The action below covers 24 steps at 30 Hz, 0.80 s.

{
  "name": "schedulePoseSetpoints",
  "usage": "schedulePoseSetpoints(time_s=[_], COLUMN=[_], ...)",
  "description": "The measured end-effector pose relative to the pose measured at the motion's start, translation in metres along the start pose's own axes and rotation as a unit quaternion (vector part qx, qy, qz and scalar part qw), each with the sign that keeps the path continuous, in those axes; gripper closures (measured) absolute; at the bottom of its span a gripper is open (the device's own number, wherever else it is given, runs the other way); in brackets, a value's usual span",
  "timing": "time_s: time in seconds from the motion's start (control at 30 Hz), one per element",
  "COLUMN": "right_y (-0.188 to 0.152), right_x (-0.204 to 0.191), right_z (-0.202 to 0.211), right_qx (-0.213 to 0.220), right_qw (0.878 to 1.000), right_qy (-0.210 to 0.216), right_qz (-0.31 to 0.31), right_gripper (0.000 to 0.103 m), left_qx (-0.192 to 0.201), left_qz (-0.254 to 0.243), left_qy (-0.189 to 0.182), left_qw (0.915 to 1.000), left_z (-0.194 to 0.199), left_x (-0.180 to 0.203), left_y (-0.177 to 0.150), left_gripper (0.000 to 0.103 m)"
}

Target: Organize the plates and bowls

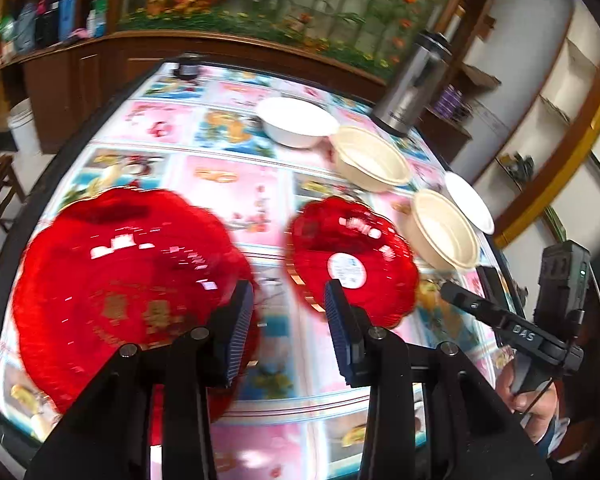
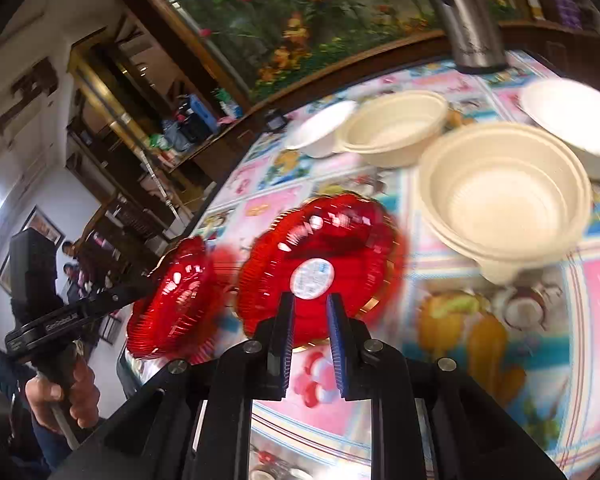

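Note:
Two red scalloped plastic plates are on the patterned table. The large red plate [image 1: 116,292] [image 2: 172,300] lies left of my left gripper [image 1: 290,296], whose jaws stand open with nothing between them. The smaller red plate with a round white sticker [image 1: 348,256] [image 2: 320,264] is tilted up, its near rim between the fingers of my right gripper [image 2: 311,312], which is shut on it. Two cream bowls [image 1: 370,158] [image 1: 444,232] [image 2: 504,196] [image 2: 396,128] and two white bowls [image 1: 296,120] [image 1: 470,202] [image 2: 576,120] [image 2: 324,128] stand behind.
A steel thermos [image 1: 412,84] [image 2: 472,16] stands at the table's far edge [image 1: 260,66]. A small dark jar [image 1: 186,66] sits at the far left corner. Wooden cabinets and shelves surround the table. People stand in the background of the right wrist view [image 2: 74,268].

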State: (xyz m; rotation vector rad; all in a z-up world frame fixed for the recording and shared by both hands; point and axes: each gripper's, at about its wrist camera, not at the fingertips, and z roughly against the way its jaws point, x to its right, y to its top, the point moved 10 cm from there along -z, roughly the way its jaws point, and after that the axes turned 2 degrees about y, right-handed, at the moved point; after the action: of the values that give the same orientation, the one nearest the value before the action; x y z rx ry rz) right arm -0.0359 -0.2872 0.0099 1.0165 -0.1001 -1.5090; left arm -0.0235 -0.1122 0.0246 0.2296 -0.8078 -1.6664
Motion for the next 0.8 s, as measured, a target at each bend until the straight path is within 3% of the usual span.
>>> schedulePoseSetpoints(time_s=[0.17,0.53,0.8], right_y=[-0.008,-0.009,-0.008], right_x=[0.024,0.043,0.045], right_z=[-0.002,-0.007,-0.024], right_qx=[-0.011,-0.017,-0.032], right_qw=[0.999,0.996,0.995], right_qy=[-0.006,-0.009,-0.004], right_qz=[-0.043,-0.085,-0.099], right_gripper=[0.080,0.080,0.080], left_qx=[-0.037,-0.105,-0.122], left_qz=[-0.030,-0.026,-0.024], left_qy=[0.008,0.034,0.028], left_qw=[0.9988,0.9935,0.9919], left_z=[-0.023,-0.089,-0.117], left_x=[0.019,0.007,0.011], left_y=[0.011,0.031,0.038], left_gripper=[0.068,0.069,0.069])
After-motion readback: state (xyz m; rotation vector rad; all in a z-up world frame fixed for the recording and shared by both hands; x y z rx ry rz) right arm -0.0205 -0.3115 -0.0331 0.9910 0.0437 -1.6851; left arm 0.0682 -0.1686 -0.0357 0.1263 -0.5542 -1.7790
